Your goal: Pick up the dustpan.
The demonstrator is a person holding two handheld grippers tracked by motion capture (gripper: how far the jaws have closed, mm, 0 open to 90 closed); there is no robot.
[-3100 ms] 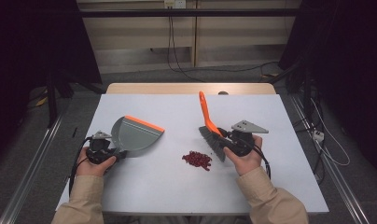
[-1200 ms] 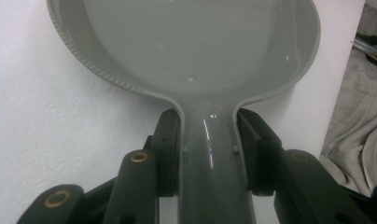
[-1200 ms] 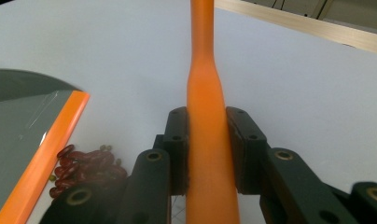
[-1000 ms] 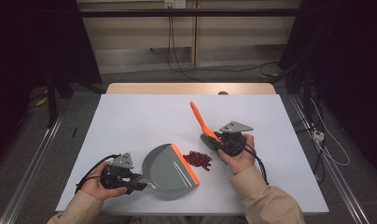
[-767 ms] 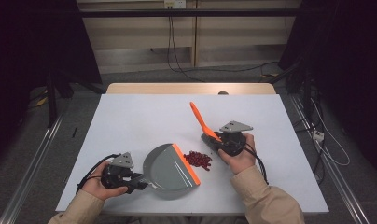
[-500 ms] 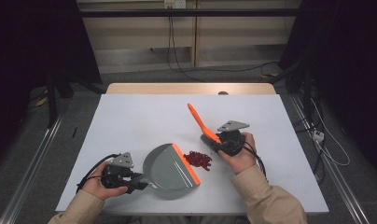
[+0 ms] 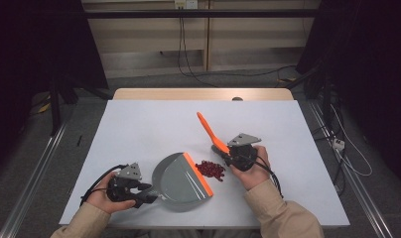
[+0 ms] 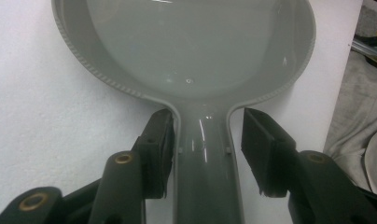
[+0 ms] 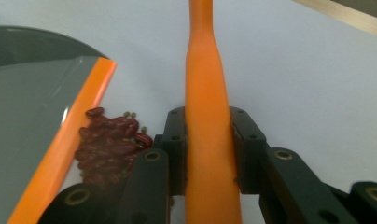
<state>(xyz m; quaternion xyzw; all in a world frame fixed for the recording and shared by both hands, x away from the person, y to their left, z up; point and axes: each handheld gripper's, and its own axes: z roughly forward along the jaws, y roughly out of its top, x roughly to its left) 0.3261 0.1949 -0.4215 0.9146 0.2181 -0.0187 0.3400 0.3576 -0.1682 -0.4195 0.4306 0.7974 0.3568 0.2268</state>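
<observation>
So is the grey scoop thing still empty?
Empty. The grey plastic dustpan shows a bare inside, and the dark red beans lie on the white table just outside its orange lip.

From my station I see the white table (image 7: 139, 129) with a pale wooden strip (image 7: 203, 94) along its far edge and a small dark knob (image 7: 236, 99) sitting on that strip. Behind it stands a beige wall panel (image 7: 149, 34) with black cables (image 7: 181, 44) hanging down from a white socket plate (image 7: 184, 4) at the top. Dark curtains (image 7: 367, 59) close off both sides. On the grey floor (image 7: 34, 163), a metal rail (image 7: 32, 183) runs along the left of the table, and a white plug block (image 7: 339, 145) with loose cords lies at the right.
</observation>
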